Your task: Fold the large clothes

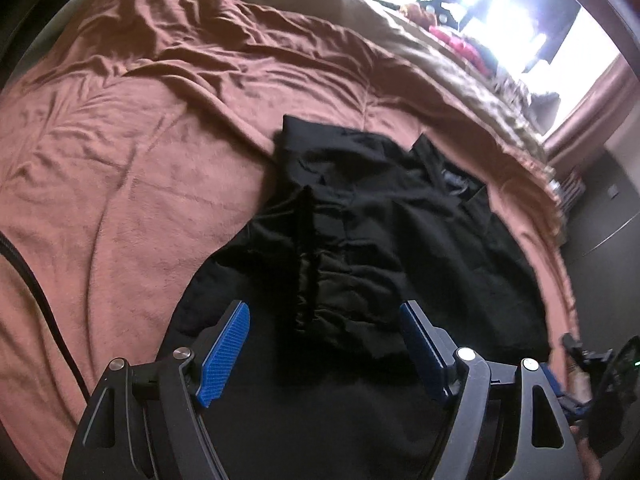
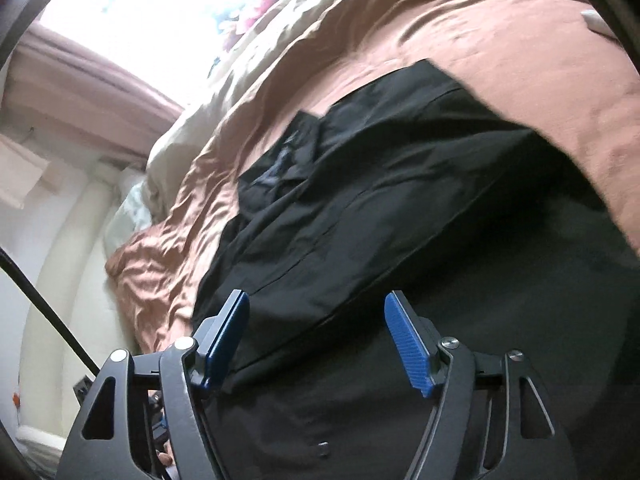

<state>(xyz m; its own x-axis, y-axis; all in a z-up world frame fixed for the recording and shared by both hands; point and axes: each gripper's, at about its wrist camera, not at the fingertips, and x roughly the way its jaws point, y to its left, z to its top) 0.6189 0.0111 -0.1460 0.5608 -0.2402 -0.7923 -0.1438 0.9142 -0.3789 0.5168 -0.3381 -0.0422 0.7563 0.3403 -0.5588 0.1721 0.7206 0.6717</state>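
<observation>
Both jaws wide, over black garment [image 1: 360,240]

Right claw [image 2: 316,316] (blue pads spread wide) hangs over black garment [image 2: 400,208] lying on rust-brown blanket [image 2: 500,40].

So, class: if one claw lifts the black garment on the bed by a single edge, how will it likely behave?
The black garment would probably hang limp, since it already lies in soft creases. It likely drags rather than slides freely, as the brown blanket under it looks plush. One open left claw alone would likely leave most of the garment trailing, given its spread.
</observation>
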